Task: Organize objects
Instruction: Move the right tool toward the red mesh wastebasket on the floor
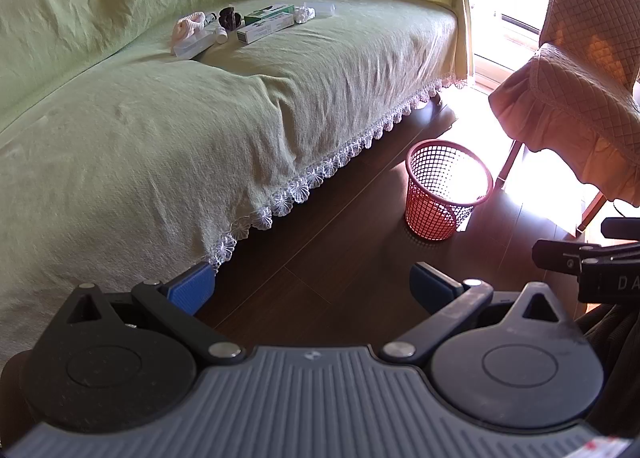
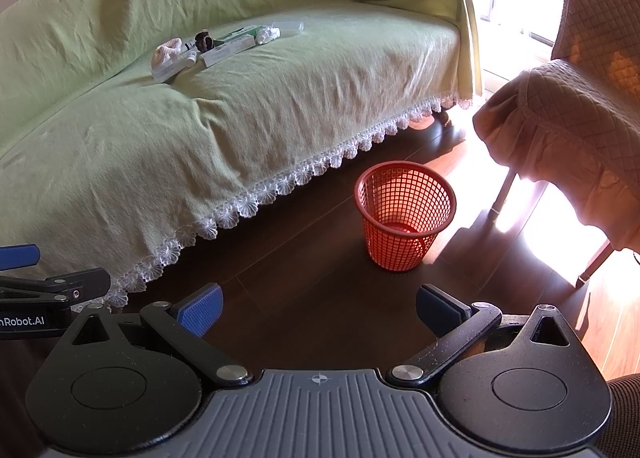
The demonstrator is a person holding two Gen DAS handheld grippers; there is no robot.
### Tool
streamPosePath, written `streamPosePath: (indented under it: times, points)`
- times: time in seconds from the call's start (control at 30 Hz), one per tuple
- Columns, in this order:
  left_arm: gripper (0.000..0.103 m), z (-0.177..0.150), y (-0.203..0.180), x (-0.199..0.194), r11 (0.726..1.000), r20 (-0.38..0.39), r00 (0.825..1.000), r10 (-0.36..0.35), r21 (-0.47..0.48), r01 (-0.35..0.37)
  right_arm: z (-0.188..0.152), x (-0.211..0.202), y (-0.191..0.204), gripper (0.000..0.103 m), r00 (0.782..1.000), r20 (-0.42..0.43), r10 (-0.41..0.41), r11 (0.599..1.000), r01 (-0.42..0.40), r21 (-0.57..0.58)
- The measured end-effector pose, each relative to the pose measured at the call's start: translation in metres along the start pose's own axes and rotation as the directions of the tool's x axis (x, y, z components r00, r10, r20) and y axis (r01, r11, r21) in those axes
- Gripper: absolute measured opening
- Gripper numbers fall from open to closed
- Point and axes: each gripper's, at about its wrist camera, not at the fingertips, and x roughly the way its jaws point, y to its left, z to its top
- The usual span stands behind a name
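Observation:
A cluster of small objects lies far back on the green-covered sofa (image 1: 160, 130): a pink cloth (image 1: 188, 24), a dark brown item (image 1: 231, 17), a white bottle (image 1: 221, 34), two green-and-white boxes (image 1: 266, 22), crumpled white paper (image 1: 304, 13) and a clear case (image 1: 192, 47). The cluster also shows in the right wrist view (image 2: 216, 46). My left gripper (image 1: 312, 286) is open and empty over the dark floor. My right gripper (image 2: 320, 310) is open and empty, low over the floor, far from the objects.
A red mesh wastebasket (image 1: 446, 194) stands on the dark wood floor (image 1: 320, 258) in front of the sofa; it also shows in the right wrist view (image 2: 404, 214). A chair with a quilted orange cover (image 1: 572, 98) stands at the right by a bright window.

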Motion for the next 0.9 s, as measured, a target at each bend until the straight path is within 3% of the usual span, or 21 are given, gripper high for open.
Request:
streamPosePath:
  times: [0.9]
  points:
    - [0.102, 0.0029, 0.0025, -0.0060, 1.000, -0.001, 1.000, 0.007, 0.004, -0.007, 0.0030, 0.0008, 0.0057, 0.101, 1.000, 0.006, 0.007, 1.000, -0.007, -0.001]
